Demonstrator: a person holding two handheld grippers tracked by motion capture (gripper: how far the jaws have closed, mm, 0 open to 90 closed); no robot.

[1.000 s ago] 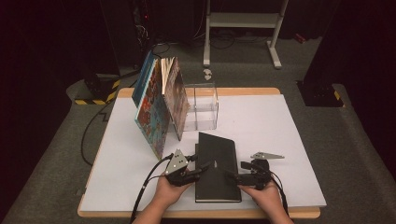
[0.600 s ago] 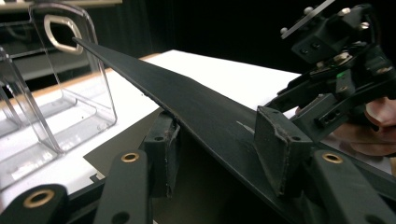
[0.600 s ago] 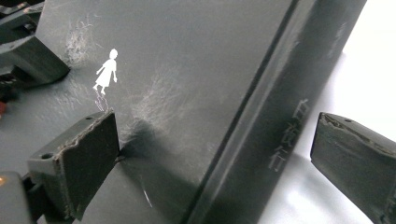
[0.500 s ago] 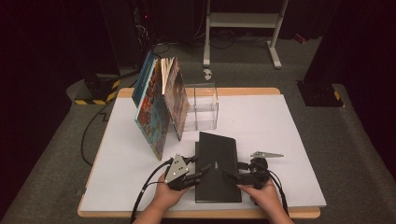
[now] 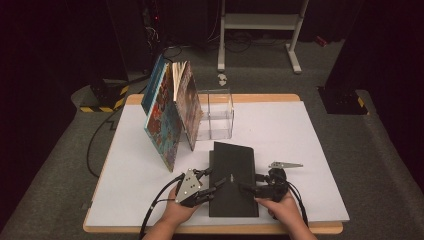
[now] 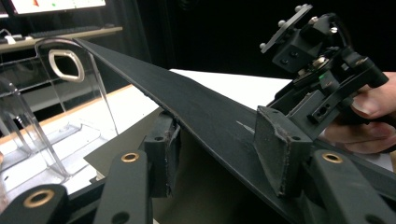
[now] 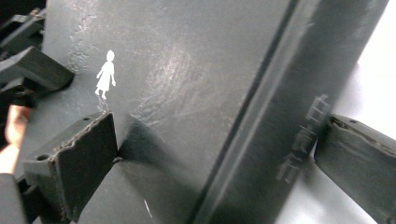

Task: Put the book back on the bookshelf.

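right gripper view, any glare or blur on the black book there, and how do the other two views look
Right gripper view: soft sheen on the black book, near jaw pads blurred. Left gripper view: book cover sharp, clear stand catches bright reflections. High view: white table evenly lit, surroundings very dark, both grippers small and soft.

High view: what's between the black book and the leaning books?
Bare white table between the black book and the leaning books; the clear holder stands further back.
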